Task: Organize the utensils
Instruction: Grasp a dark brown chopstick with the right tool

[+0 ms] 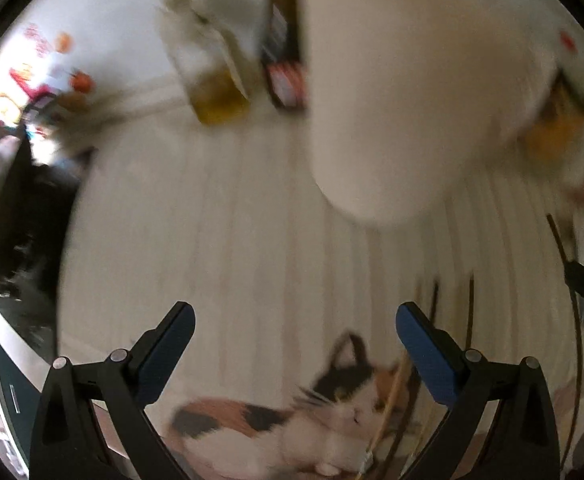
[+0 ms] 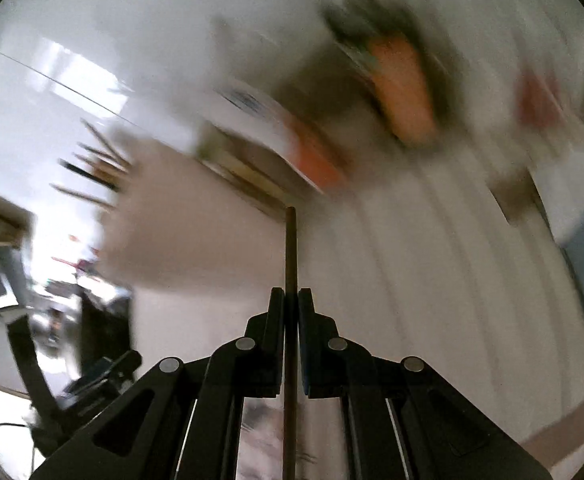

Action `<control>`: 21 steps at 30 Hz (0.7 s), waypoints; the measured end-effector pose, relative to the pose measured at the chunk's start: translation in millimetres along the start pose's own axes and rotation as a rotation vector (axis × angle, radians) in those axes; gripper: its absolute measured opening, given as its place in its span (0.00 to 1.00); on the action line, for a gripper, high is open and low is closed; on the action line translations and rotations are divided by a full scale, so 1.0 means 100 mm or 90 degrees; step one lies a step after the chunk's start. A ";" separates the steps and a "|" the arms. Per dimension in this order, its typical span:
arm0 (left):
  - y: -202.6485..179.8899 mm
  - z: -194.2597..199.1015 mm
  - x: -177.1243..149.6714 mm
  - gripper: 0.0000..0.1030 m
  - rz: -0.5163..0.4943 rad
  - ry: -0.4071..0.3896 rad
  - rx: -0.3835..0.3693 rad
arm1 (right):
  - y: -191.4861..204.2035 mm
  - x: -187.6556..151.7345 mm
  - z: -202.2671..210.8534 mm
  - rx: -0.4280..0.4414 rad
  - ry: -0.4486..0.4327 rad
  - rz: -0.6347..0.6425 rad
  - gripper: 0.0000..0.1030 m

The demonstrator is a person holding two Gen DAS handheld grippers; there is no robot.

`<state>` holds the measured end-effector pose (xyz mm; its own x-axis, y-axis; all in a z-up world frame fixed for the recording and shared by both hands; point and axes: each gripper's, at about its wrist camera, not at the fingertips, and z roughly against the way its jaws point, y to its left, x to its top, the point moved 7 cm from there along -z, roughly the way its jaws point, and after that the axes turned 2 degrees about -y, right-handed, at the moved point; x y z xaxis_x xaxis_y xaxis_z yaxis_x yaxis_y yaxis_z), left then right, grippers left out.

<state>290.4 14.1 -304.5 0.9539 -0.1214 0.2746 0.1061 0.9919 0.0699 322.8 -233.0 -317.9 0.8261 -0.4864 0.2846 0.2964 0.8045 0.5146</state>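
Two grippers observed: the left gripper (image 1: 295, 322), blue-padded fingers spread wide and holding nothing, hangs over a ribbed white mat printed with a calico cat (image 1: 324, 412), below a blurred, smooth white cylindrical holder (image 1: 392, 100). Right gripper (image 2: 291, 304) is clamped on one thin, dark, straight chopstick (image 2: 291, 256), pointing forward, with further sticks standing in a pale container (image 2: 172, 220) at left.

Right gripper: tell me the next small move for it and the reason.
Probably carry the dark chopstick left toward the beige holder and lower it in. The right gripper is shut on that stick, which points forward, and the holder already has several sticks poking from its top. The left gripper is open and holds nothing. Blur makes alignment uncertain.
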 end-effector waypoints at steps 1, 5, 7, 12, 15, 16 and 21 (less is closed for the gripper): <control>-0.07 -0.08 -0.06 0.96 -0.010 0.011 -0.002 | -0.13 -0.10 -0.10 -0.017 0.011 -0.002 0.06; -0.37 -0.40 -0.31 0.88 -0.066 0.052 -0.004 | -0.57 -0.40 -0.33 -0.080 0.039 0.013 0.06; -0.49 -0.50 -0.38 0.88 -0.091 0.059 0.000 | -0.67 -0.51 -0.42 -0.116 0.061 0.046 0.06; -0.58 -0.59 -0.40 0.88 -0.105 0.061 0.018 | -0.81 -0.70 -0.57 -0.165 0.125 0.106 0.06; -0.56 -0.59 -0.38 0.88 -0.091 0.050 0.031 | -0.78 -0.65 -0.61 -0.181 0.160 0.111 0.07; -0.53 -0.59 -0.36 0.88 -0.083 0.048 0.035 | -0.75 -0.61 -0.63 -0.182 0.165 0.106 0.07; -0.31 -0.58 -0.32 0.88 -0.028 0.046 0.042 | -0.60 -0.47 -0.80 -0.243 0.185 0.151 0.07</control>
<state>272.5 -10.4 -370.7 0.9667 -0.1592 0.2006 0.1316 0.9808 0.1438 304.3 -230.8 -426.4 0.9742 -0.2050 0.0940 0.1937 0.9740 0.1173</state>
